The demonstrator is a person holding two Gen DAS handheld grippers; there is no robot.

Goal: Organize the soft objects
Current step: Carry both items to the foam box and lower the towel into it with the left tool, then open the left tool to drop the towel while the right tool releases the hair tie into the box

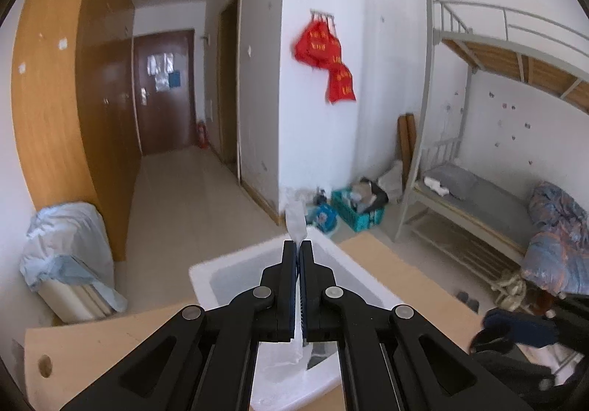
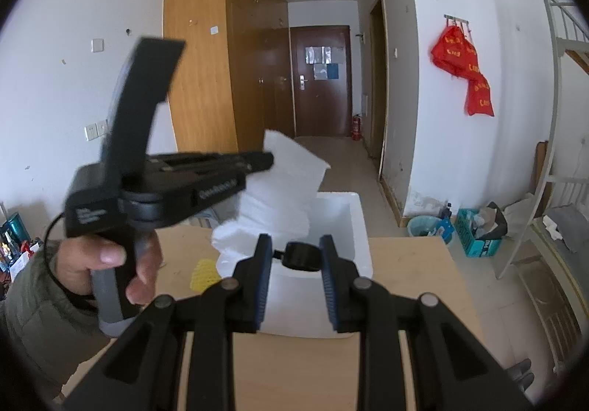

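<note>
My left gripper [image 1: 298,245] is shut on a white foam sheet [image 1: 296,223] and holds it above the white foam box [image 1: 200,276]. In the right wrist view the left gripper [image 2: 265,161] shows from the side, held by a hand, with the foam sheet [image 2: 279,197] hanging from it over the box [image 2: 359,227]. My right gripper [image 2: 296,245] is open and empty, near the box's front rim. A small black object [image 2: 302,256] lies in the box between its fingers. A yellow foam net [image 2: 204,274] lies on the wooden table [image 2: 294,366] left of the box.
A covered bin [image 1: 70,256] stands left of the table by the wardrobe [image 1: 73,109]. A bunk bed [image 1: 497,153] is at right, with a green crate [image 1: 359,212] and a blue basin [image 1: 324,217] on the floor near the wall.
</note>
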